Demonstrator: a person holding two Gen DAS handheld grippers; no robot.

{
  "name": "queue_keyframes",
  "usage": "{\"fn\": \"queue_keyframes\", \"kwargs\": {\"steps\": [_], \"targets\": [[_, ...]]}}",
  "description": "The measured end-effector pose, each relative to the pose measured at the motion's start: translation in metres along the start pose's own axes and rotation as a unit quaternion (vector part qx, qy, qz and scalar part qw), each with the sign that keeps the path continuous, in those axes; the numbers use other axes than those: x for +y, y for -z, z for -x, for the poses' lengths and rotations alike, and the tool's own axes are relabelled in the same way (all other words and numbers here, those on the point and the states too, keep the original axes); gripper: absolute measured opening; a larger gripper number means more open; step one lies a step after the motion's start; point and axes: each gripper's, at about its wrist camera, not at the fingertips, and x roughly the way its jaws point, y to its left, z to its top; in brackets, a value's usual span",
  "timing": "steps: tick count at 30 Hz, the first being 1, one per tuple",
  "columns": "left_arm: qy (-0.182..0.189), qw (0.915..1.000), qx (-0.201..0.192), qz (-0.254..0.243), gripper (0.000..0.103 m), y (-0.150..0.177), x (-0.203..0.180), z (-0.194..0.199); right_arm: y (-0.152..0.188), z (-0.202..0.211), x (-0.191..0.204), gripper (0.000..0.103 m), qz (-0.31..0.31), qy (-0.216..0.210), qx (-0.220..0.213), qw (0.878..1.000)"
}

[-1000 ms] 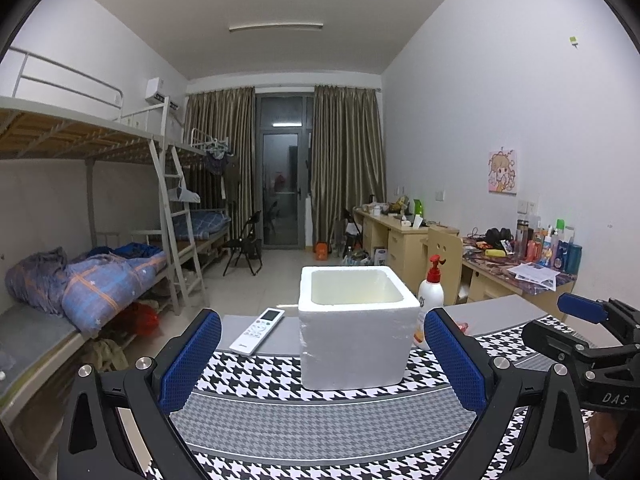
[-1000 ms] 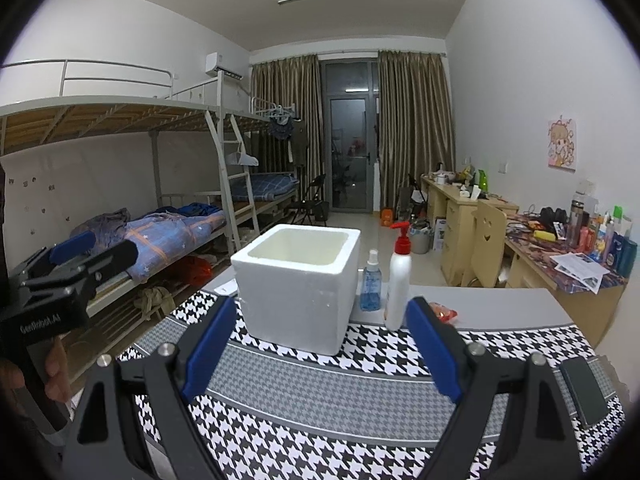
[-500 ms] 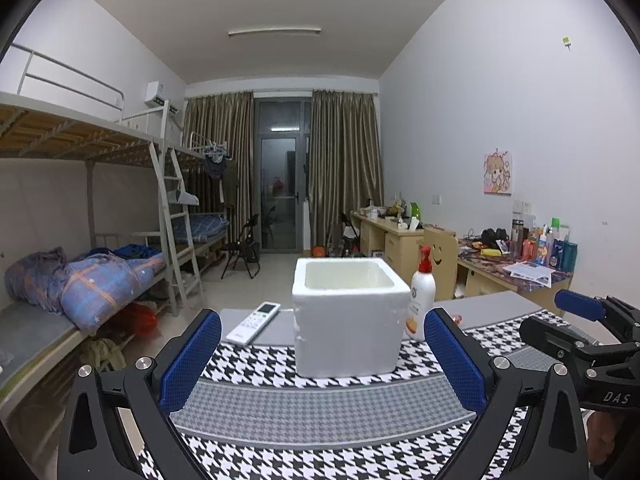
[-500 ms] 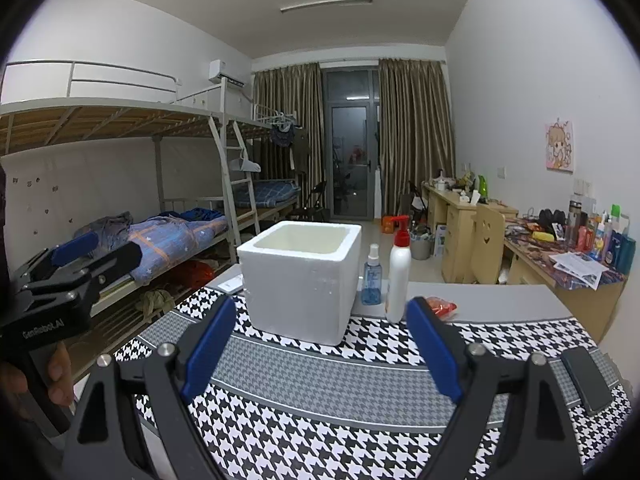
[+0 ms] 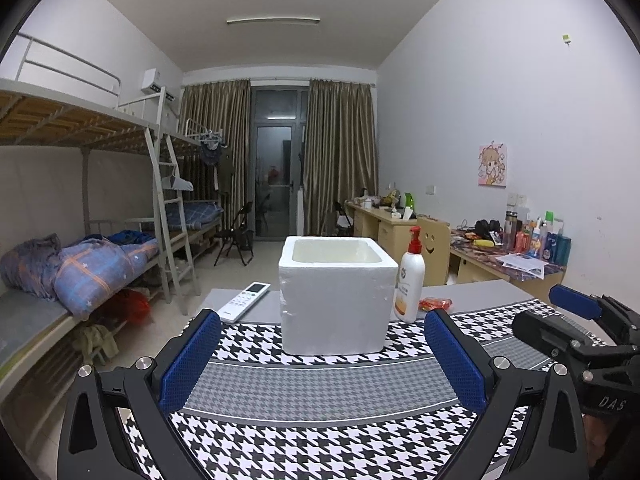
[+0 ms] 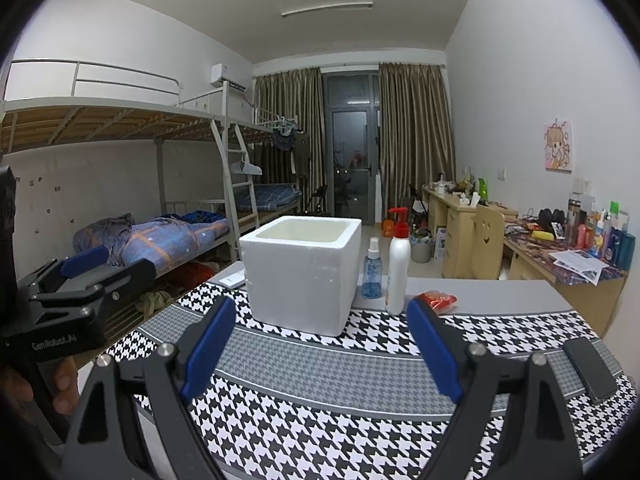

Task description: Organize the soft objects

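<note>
A white foam box [image 5: 336, 296] [image 6: 300, 276] stands open-topped on a black-and-white houndstooth cloth [image 5: 320, 396] [image 6: 332, 372] that covers the table. A small red packet [image 5: 436, 303] [image 6: 439, 300] lies behind and right of the box, on bare grey table. My left gripper [image 5: 322, 360] is open with nothing between its blue pads [image 5: 192, 360], a short way in front of the box. My right gripper [image 6: 322, 348] is open too, also short of the box. Each gripper shows at the edge of the other's view: the right gripper [image 5: 576, 320], the left gripper [image 6: 80, 288].
A white lotion pump bottle [image 5: 410, 280] [image 6: 398, 268] and a blue spray bottle [image 6: 372, 272] stand right of the box. A remote control [image 5: 244, 300] lies at its left, a dark phone [image 6: 590, 368] near the right table edge. Bunk beds are left, desks right.
Both views have shifted slightly; in the left wrist view the box has slid up and to the left. Both grippers stay open and hold nothing.
</note>
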Motion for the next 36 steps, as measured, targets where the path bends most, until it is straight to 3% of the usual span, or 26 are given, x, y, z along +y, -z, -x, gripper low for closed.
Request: {"fn": "queue_keyframes", "kwargs": {"steps": [23, 36], "targets": [[0.034, 0.9993, 0.016, 0.002, 0.102, 0.022, -0.008, 0.0, 0.018, 0.006, -0.012, 0.09, -0.015, 0.007, 0.005, 1.0], [0.034, 0.9994, 0.012, -0.001, 0.102, 0.022, -0.01, 0.001, 0.019, 0.005, -0.015, 0.09, -0.022, 0.01, 0.01, 1.0]]}}
